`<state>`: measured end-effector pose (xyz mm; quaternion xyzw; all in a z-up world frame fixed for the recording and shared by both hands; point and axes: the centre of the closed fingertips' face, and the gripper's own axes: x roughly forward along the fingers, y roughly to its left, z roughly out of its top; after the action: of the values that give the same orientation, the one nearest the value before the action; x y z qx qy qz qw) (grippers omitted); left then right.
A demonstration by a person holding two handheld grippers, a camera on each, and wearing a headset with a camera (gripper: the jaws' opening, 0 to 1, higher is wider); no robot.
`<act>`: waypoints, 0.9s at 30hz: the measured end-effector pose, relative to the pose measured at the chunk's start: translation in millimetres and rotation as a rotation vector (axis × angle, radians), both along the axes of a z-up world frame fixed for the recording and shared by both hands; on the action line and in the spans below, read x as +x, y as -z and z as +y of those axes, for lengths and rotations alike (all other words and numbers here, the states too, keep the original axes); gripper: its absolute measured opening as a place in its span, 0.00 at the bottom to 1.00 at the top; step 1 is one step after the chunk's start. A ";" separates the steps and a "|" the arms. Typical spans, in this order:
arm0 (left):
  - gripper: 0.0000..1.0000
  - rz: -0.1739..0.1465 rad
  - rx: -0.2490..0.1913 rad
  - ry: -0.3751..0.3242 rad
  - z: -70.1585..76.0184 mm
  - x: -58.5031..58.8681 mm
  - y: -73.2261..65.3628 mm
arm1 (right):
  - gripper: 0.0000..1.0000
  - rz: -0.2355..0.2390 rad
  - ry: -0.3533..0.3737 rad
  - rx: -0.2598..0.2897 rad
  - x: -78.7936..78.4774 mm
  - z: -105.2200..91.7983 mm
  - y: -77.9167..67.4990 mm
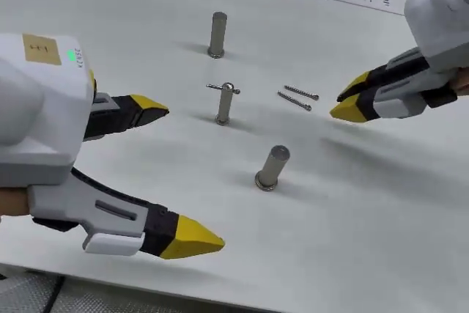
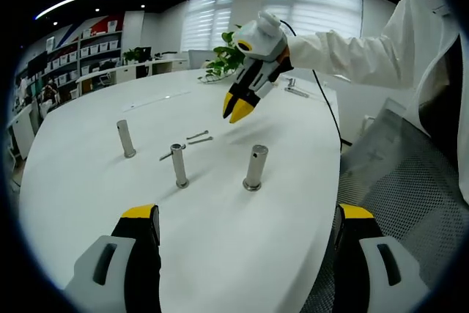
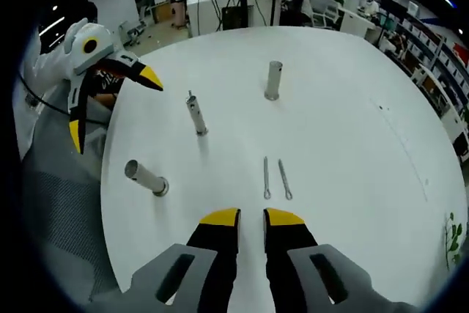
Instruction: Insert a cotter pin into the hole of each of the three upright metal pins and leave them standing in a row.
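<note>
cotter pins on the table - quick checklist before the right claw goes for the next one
1. Middle pin has a cotter pin through it: ok.
2. Far pin and near pin upright, nothing in them: ok.
3. Two loose cotter pins lying side by side on the table, nothing on them: ok.
4. Right claw open enough to pick one up: not ok, jaws close together, empty.
5. Left claw open, empty, off the pins: ok.
6. Which way the far pin's hole faces: cannot tell.

Three upright pins [image 1: 225,104] spaced apart; open tabletop [image 1: 366,203] around loose cotter pins [image 1: 297,97].
</note>
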<state>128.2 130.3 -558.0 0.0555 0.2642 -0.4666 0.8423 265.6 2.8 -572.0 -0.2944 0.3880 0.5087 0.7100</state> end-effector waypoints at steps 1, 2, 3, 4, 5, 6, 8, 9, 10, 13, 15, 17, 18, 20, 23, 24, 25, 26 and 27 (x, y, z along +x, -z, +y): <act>0.99 0.003 -0.005 -0.003 0.2 -0.4 -0.4 | 0.09 0.003 -0.004 0.003 0.8 1.8 0.7; 0.99 0.008 -0.008 -0.006 0.5 -0.8 -0.6 | 0.09 0.016 -0.007 0.002 1.3 3.9 2.9; 0.99 0.008 -0.008 -0.007 0.8 -1.0 -0.6 | 0.08 0.020 -0.012 -0.001 1.7 5.0 4.6; 0.99 0.008 -0.006 -0.009 1.4 -1.0 -0.3 | 0.08 0.026 -0.024 -0.014 3.9 6.0 7.8; 0.99 0.006 -0.006 -0.011 1.8 -0.9 -0.3 | 0.07 0.029 -0.034 -0.024 5.4 6.3 9.8; 0.99 0.000 -0.004 -0.015 2.5 0.0 -0.7 | 0.07 0.033 -0.043 -0.035 6.6 7.4 11.9; 0.99 -0.006 -0.005 -0.017 3.2 0.8 -1.5 | 0.07 0.035 -0.048 -0.038 8.7 10.2 13.6; 0.99 -0.005 -0.008 -0.019 3.4 1.1 -1.9 | 0.06 0.037 -0.055 -0.040 8.8 11.5 14.4; 0.99 -0.005 -0.008 -0.024 4.1 1.9 -2.1 | 0.06 0.043 -0.064 -0.046 8.9 13.3 15.9; 0.99 -0.009 -0.008 -0.025 4.7 2.5 -2.9 | 0.06 0.025 -0.104 -0.101 14.3 13.5 20.9; 0.99 -0.007 -0.017 -0.025 4.3 2.1 -4.1 | 0.06 0.020 -0.118 -0.119 16.1 17.0 23.1; 0.99 -0.007 -0.041 -0.036 4.0 3.2 -7.2 | 0.06 0.039 -0.119 -0.115 16.8 21.2 25.0; 0.99 -0.006 -0.044 -0.038 4.4 3.5 -7.6 | 0.06 0.041 -0.119 -0.114 18.1 22.8 25.9; 0.99 -0.008 -0.041 -0.041 5.5 4.2 -7.5 | 0.06 0.040 -0.124 -0.129 19.6 24.7 28.8; 0.99 -0.004 -0.046 -0.046 3.4 3.0 -9.7 | 0.07 0.050 -0.142 -0.153 16.2 26.5 32.1; 0.99 -0.002 -0.059 -0.050 3.3 3.1 -11.4 | 0.07 0.053 -0.143 -0.155 16.4 26.9 33.2; 0.99 -0.003 -0.069 -0.053 3.4 3.3 -12.9 | 0.07 0.056 -0.143 -0.157 16.9 27.3 34.3; 0.99 -0.004 -0.073 -0.056 4.2 3.4 -13.8 | 0.08 0.060 -0.144 -0.161 18.0 27.8 34.9; 0.99 -0.004 -0.074 -0.059 4.7 3.6 -13.9 | 0.07 0.062 -0.143 -0.163 18.6 28.3 34.9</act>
<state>131.8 135.1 -544.0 0.0176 0.2465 -0.4510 0.8576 284.2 31.1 -606.8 -0.3623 0.4278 0.5338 0.6331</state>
